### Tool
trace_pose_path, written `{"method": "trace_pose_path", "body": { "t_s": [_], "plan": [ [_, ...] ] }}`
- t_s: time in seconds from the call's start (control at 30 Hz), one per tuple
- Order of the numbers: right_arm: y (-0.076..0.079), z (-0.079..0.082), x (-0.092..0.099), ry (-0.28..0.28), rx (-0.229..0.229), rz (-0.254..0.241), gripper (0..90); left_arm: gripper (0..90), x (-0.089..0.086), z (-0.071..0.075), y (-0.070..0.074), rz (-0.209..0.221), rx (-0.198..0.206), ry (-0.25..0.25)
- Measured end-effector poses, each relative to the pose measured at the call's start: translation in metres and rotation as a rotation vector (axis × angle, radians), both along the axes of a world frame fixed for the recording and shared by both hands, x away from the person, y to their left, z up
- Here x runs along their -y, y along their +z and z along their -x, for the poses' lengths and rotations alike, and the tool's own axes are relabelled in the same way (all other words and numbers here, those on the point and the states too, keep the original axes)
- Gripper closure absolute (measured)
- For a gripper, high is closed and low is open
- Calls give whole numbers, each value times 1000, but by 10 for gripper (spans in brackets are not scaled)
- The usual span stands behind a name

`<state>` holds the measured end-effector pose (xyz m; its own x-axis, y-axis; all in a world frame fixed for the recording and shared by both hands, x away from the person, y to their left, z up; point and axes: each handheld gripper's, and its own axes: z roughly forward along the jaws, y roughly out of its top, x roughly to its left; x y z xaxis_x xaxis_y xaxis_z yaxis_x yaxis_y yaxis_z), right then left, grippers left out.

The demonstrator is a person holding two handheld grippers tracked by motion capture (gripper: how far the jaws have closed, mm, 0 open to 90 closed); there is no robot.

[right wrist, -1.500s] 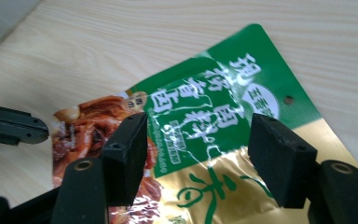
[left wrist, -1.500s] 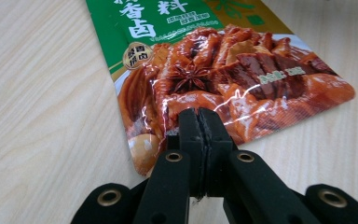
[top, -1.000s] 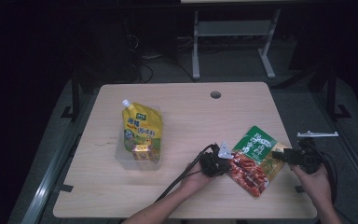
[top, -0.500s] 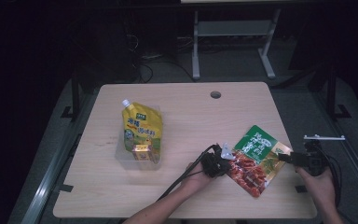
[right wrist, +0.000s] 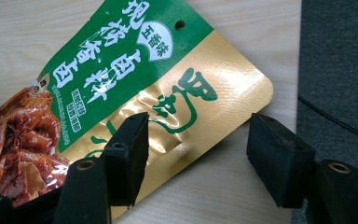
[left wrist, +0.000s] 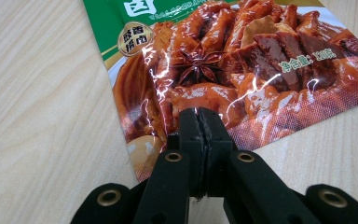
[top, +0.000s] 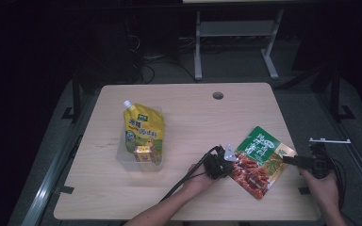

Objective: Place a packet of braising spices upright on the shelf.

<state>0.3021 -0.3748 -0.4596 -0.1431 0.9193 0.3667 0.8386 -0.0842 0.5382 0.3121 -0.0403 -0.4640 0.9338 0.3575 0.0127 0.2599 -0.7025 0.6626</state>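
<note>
While the person's forearms come in over the near edge of the table [top: 179, 103], the left gripper [top: 222, 162] sits pinched tight on the near-left edge of the green pouch [top: 260, 160]. In the left gripper view its jaws are pressed together with no gap, and the glossy film with the picture of braised meat [left wrist: 242, 70] runs in between the tips [left wrist: 199, 122]. The pouch lies at the right side of the table, near the front, turned at a slant so that one gold corner [right wrist: 242, 88] points towards the right edge.

The right gripper [top: 296, 160] is at that gold corner, level with the tabletop. Its jaws stand well apart and have just been closing a little. In the right gripper view one pad [right wrist: 130, 140] is over the gold part of the pouch, while the other [right wrist: 275, 154] is out past the pouch's edge, over bare wood close to the table's rim. The corner lies between them, but neither pad presses on it. The right hand [top: 323, 190] holds that gripper just off the table's right side, with its cable looping down beside the wrist.

Well apart from all this, on the left half of the table, a clear tub [top: 125, 157] holds a yellow spouted pouch [top: 142, 127] leaning back with its white cap up, and a small orange box [top: 143, 153] standing in front of it. A round hole [top: 218, 95] is near the table's far edge.
</note>
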Motion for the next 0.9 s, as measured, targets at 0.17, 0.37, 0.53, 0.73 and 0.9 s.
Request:
{"method": "trace_pose_path", "body": {
  "t_s": [0.17, 0.37, 0.53, 0.73, 0.9],
  "plan": [
    [-2, 0, 0, -1, -6, -16, 415, 885, 0, 0, 0, -2, 2, 0],
    [-2, 1, 5, -19, -3, -29, 433, 885, 1, 0, 0, -4, 4, -3],
    [-3, 0, 4, -17, -9, -32, 455, 885, 1, 0, 0, -5, 4, -2],
    [-4, -3, -1, -2, -6, -45, 474, 884, 1, 1, 0, -11, 8, -3],
    [-4, -4, -4, 15, -13, -65, 513, 882, 1, 1, 1, -15, 8, -8]
  ]
}}
